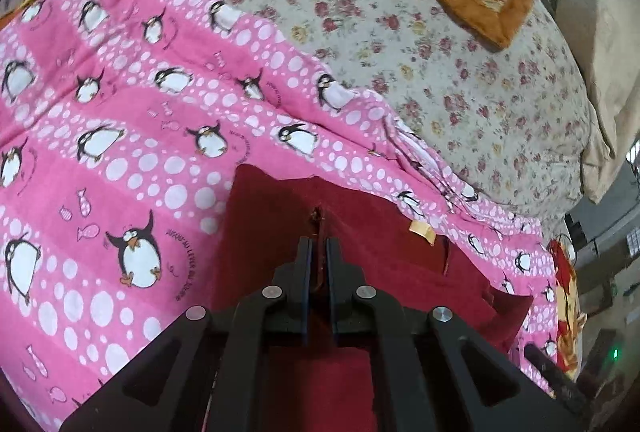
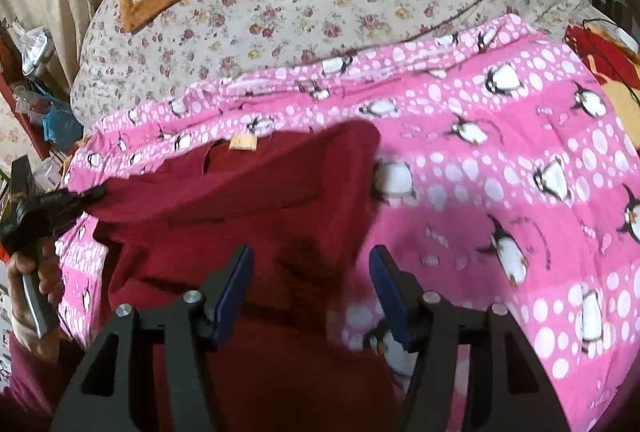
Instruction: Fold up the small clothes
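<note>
Right now the left gripper (image 1: pixel 319 252) has its jaws pressed nearly together on an edge of the red garment (image 1: pixel 360 232), which lies on the pink penguin sheet (image 1: pixel 140 112) spread over the floral quilt (image 1: pixel 440 52). In the right wrist view the same left gripper (image 2: pixel 94 192) shows at the garment's far left corner, the cloth pulled into a taut line from it, with the hand (image 2: pixel 32 296) on its handle. The right gripper (image 2: pixel 312 272) hangs over the garment (image 2: pixel 240 200) with jaws spread wide, holding nothing. The likeliest trouble is a lopsided fold: with only one corner held, a lift or pull by the left would drag the cloth askew and bunch the free side. The pinch looks thin, right at the hem, so a tug could slip it out. The right, closing where it is now, may catch the sheet (image 2: pixel 500 172) beneath together with the garment, since both are soft and lie flat on each other. The tan label (image 2: pixel 243 143) near the far edge marks the neckline, I judge.
</note>
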Demonstrator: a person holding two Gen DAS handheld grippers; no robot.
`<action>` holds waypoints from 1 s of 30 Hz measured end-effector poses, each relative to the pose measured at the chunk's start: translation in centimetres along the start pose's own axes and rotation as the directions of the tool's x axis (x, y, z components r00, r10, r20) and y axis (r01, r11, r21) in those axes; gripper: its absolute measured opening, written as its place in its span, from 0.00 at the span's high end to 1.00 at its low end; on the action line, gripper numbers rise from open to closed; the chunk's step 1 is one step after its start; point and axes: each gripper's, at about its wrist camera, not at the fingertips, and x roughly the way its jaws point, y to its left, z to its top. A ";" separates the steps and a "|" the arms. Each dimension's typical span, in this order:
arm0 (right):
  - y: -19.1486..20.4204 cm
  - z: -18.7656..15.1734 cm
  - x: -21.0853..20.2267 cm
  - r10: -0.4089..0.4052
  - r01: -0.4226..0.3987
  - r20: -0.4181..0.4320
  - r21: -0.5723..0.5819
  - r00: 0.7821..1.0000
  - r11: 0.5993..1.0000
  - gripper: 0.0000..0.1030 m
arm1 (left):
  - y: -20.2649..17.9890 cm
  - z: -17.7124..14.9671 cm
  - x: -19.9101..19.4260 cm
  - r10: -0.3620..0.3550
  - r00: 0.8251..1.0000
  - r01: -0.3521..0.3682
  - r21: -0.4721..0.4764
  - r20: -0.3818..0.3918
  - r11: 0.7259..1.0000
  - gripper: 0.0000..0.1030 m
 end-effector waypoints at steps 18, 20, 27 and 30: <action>-0.2 3.2 3.9 -0.078 0.078 -0.018 -0.001 0.997 0.997 0.39 | -4.5 -4.0 -11.1 -0.262 0.965 0.261 -0.120 0.013 0.958 1.00; 0.0 3.6 4.4 -0.082 0.082 -0.016 -0.008 0.996 0.997 0.39 | -4.0 -3.8 -10.4 -0.228 0.974 0.225 -0.153 -0.003 0.962 1.00; -0.9 5.3 8.0 -0.142 0.143 -0.027 0.007 0.989 0.990 0.39 | -0.2 -0.8 -5.1 -0.039 0.998 0.047 -0.188 0.045 0.981 0.86; -1.5 5.9 9.9 -0.171 0.171 -0.039 0.006 0.985 0.985 0.39 | 2.1 -0.8 -2.8 -0.026 0.999 0.034 -0.202 0.042 0.979 0.86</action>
